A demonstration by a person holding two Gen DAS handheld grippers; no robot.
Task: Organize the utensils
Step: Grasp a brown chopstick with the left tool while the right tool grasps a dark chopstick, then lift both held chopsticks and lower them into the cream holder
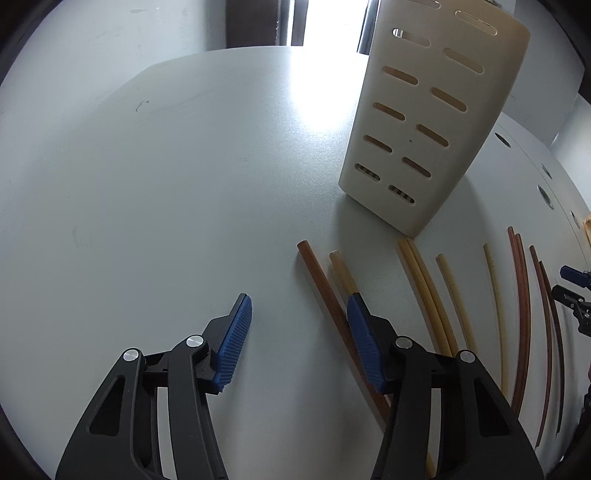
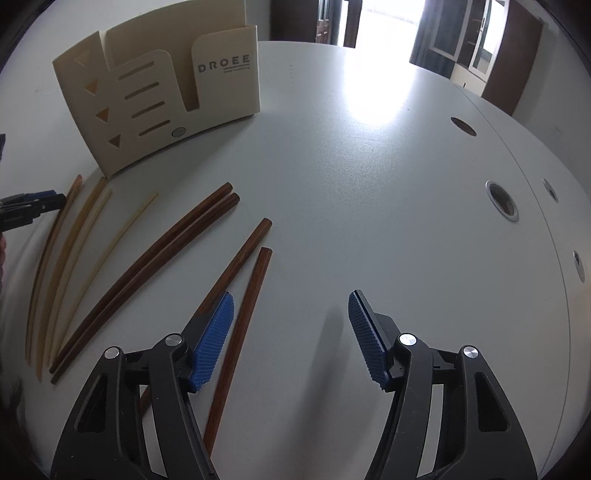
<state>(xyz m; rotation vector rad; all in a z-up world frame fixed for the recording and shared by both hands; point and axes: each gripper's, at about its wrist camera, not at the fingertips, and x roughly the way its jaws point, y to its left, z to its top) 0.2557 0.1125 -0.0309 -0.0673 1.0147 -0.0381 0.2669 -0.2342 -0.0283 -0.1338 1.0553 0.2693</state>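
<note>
The tabletop is pale grey and smooth, with a rounded edge. A strong white glare lies on it, coming from a bright doorway at the far side of the room. Some round cable holes with metal rings are cut in the tabletop on the right side of the right wrist view. Behind the tabletop there are dark brown door frames and a cabinet with glass doors. In the left wrist view the wall is plain and pale.

A cream utensil holder stands upright on the tabletop, with slots in its walls and the word DROEE on the front. In the left wrist view it is seen from its slotted side.

The chopsticks lie flat on the tabletop in front of the holder, none inside it as far as I can see. The pale chopsticks are on the left, a dark brown pair lies side by side and touching, and two more brown chopsticks lie apart near the right claw.

The left claw is wide open and holds nothing; one reddish chopstick lies just beside its right finger. The right claw is also wide open and empty, above the tabletop, with one brown chopstick passing by its left finger.
</note>
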